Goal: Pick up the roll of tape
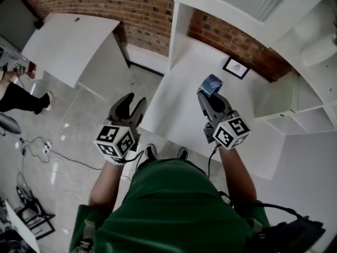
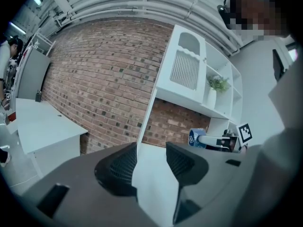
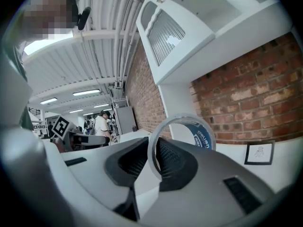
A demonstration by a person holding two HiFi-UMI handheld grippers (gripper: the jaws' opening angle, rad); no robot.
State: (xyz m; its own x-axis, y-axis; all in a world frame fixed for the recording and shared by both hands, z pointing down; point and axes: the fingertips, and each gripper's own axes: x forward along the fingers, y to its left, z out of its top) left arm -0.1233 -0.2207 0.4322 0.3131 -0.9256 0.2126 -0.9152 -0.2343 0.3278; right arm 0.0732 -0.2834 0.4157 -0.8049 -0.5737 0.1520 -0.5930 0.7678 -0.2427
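Closest to me, my left claw (image 1: 132, 102) is released: its pads stand apart with nothing between them, and it hangs out over the floor (image 1: 79, 120), off the left edge of the table (image 1: 179, 107). It has no part in the hold.

My right claw (image 1: 209, 96) is clenched on the roll of tape (image 1: 211, 83). In the right gripper view the ring's near wall runs down between my pads, and the rest of the roll (image 3: 204, 137) sticks up and out past the tips. The roll is clear of the table, in the air above its white top.

That hold is what worries me. I have only one thin wall of the ring, so most of its weight seems to sit beyond the pads. A quick swing or a roll of the wrist could make it pivot in the pinch. If the smooth wall slides, it drops onto the table and, being round, may roll off the edge to the floor.

Farther on, a small picture frame (image 1: 236, 67) leans at the back of the table against the brick wall (image 1: 231, 41). The white shelf unit (image 1: 295, 96) juts out above and to the right. Carrying the roll high and forward could knock it against that overhang and out of my pads.
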